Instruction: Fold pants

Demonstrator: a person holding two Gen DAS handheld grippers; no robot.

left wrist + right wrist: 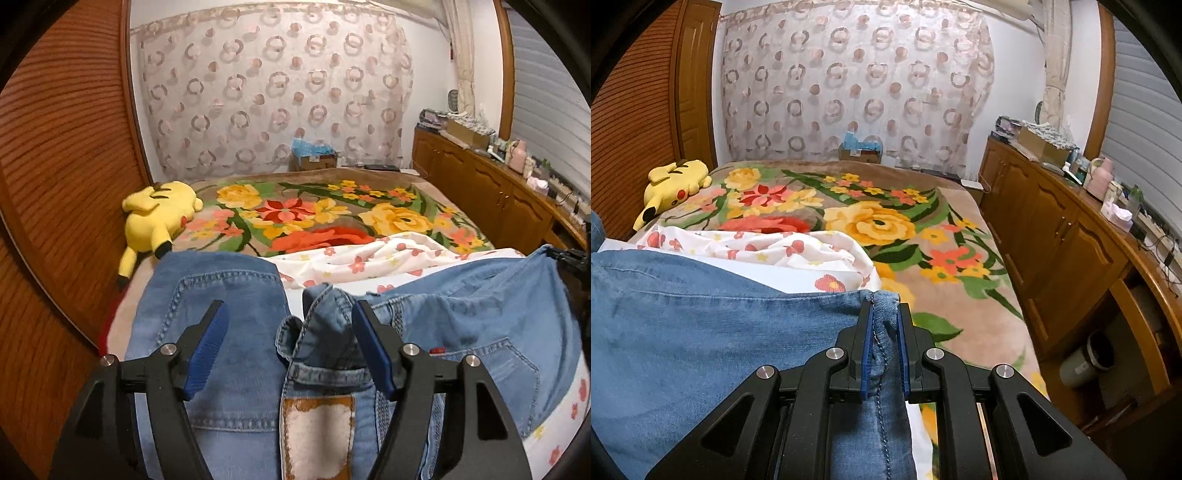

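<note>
**A:** Where were the jeans at that moment?

**B:** The blue denim jeans (236,332) lay spread across the near end of the bed, on top of a white sheet with small red flowers (354,258). The waistband faced me, with its worn leather patch (317,424) showing between my left fingers.

**A:** And your left gripper?

**B:** My left gripper (288,306) stood wide apart over the waistband, its blue pads (207,350) on either side of the bunched denim at the middle. Nothing was pinched between them.

**A:** The right one?

**B:** My right gripper (884,306) was clamped on the edge of the jeans (701,332), right on a stitched seam at the cloth's corner. The denim ran straight up between the two blue pads (867,354), and the fingers stood close together around it. From the left camera I could glimpse that gripper (569,258) at the far right edge of the denim.

**A:** What else was around?

**B:** A floral blanket (879,221) covered the rest of the bed. A yellow plush toy (155,218) lay by the wooden wall on the left, and a wooden cabinet (1052,236) ran along the right side.
</note>
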